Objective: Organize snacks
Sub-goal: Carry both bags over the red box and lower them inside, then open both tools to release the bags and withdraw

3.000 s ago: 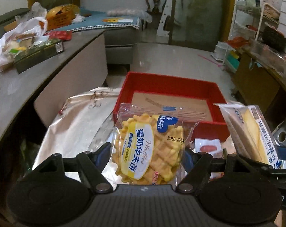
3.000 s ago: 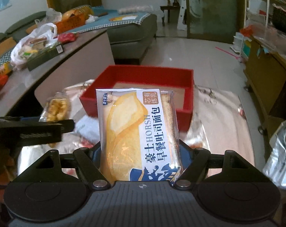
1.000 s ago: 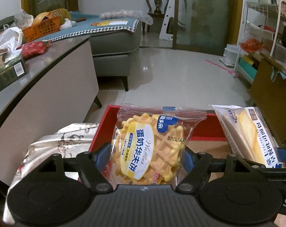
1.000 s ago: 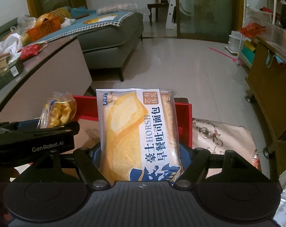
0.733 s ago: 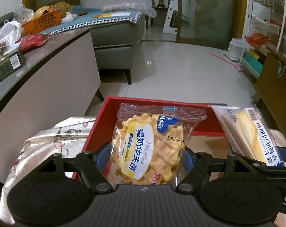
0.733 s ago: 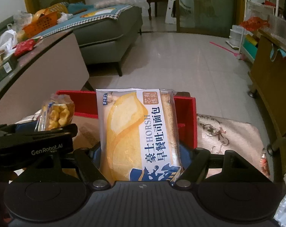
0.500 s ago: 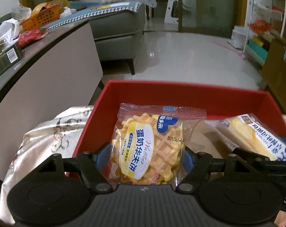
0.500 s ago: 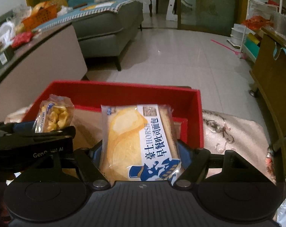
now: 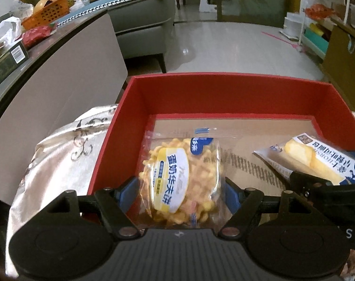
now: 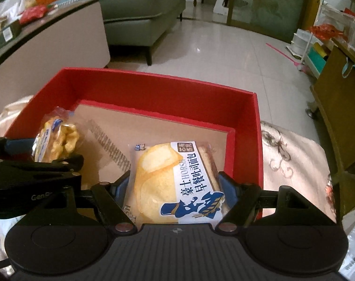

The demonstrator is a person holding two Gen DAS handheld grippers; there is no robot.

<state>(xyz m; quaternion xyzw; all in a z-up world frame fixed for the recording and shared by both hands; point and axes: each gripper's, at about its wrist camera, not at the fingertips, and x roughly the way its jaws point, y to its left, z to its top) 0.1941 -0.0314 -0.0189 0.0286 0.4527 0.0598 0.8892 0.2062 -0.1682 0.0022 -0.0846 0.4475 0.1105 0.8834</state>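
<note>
Blue pads of the left gripper (image 9: 181,193) clamp the waffle packet (image 9: 181,180), its long axis running up and away over the near left of the red box (image 9: 224,89). The right gripper (image 10: 175,188) pinches the toast bread packet (image 10: 175,182) likewise, lengthwise toward the box's far wall, at its right side. Only the right wrist view shows the patterned cloth (image 10: 292,159) right of the box. A second ago both packets were upright above the box rim; now they tilt down inside it.
</note>
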